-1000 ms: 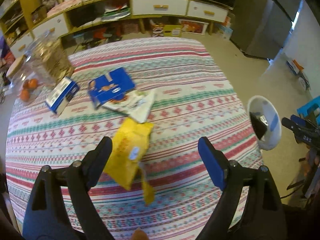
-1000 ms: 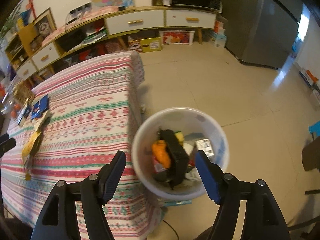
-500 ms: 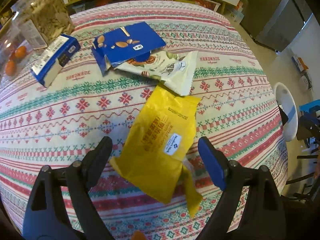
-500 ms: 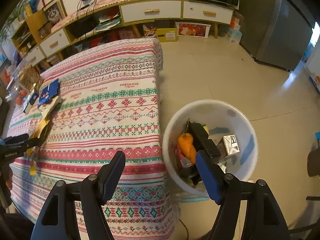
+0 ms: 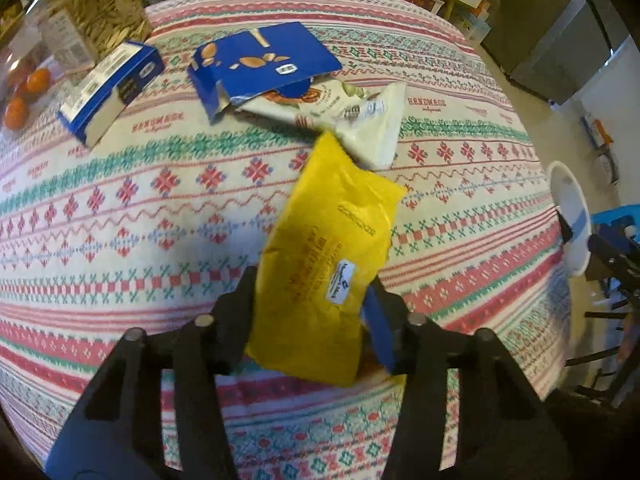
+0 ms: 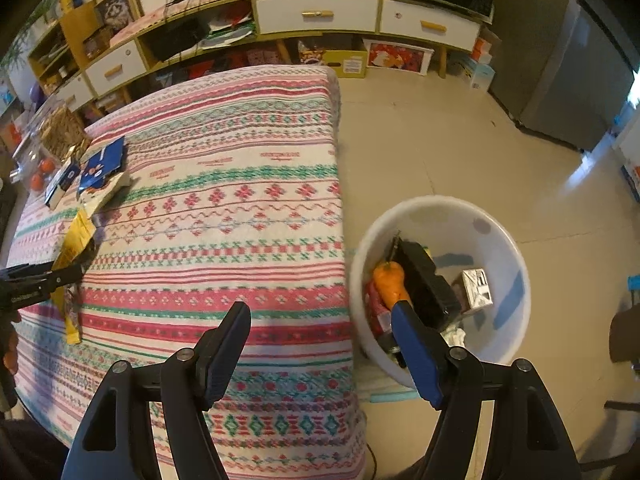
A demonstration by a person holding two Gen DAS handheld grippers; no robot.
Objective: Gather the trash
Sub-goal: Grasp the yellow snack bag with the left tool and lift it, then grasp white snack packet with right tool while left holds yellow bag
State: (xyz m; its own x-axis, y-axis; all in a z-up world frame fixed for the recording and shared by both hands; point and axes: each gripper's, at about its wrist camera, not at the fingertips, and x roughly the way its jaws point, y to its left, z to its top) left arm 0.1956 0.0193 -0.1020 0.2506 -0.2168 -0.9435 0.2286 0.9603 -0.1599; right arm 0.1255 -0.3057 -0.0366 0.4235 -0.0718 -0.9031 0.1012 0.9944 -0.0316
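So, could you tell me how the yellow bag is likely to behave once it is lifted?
The yellow bag looks flat and creased, so probably light and floppy, sagging beyond the left gripper, whose jaws have just been closing on it. Its glossy film may slip.

The patterned tablecloth (image 5: 168,208) bears the red word "HANDMADE" in several places

A bench (image 5: 168,208) covered by a striped, patterned cloth is seen across both views. At the upper left of the left wrist view, a clear jar of seeds (image 5: 100,12) and oranges (image 5: 28,96) are set. A grey refrigerator (image 6: 572,80) is seen upper right.
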